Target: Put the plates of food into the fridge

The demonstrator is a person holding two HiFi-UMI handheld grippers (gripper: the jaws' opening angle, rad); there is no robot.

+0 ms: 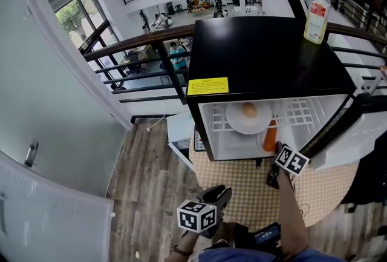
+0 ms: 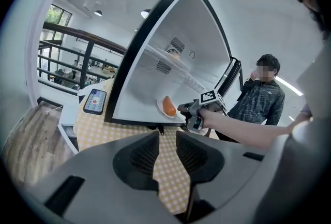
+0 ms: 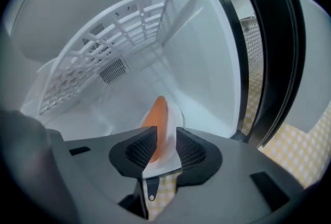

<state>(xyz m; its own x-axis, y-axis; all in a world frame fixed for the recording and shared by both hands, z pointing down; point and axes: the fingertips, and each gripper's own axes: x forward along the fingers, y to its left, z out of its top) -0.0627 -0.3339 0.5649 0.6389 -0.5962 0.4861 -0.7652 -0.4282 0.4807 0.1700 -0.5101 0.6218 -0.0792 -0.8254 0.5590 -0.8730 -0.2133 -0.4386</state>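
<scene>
Plate with an orange food piece at the mouth of the mini fridge, gripped by the right tool.

The plate [image 3: 175,112] sits low in the open fridge [image 1: 260,55], under the wire shelf [image 1: 302,112]. The orange food piece [image 3: 156,114] lies with its long axis pointing into the fridge, away from the tool. The right tool [image 3: 161,137] clamps the plate's near rim, the forearm stretched forward over the checkered table [image 1: 242,185]. On the shelf above rests a second plate [image 1: 248,121] holding a round brown item. A bottle [image 1: 317,17] stands on the fridge top, and the door [image 1: 357,134] hangs open at right. The left tool [image 2: 167,137] is held low and back, its jaws narrowly apart with nothing between them. A phone [image 2: 95,101] lies on the table beside the fridge.
</scene>
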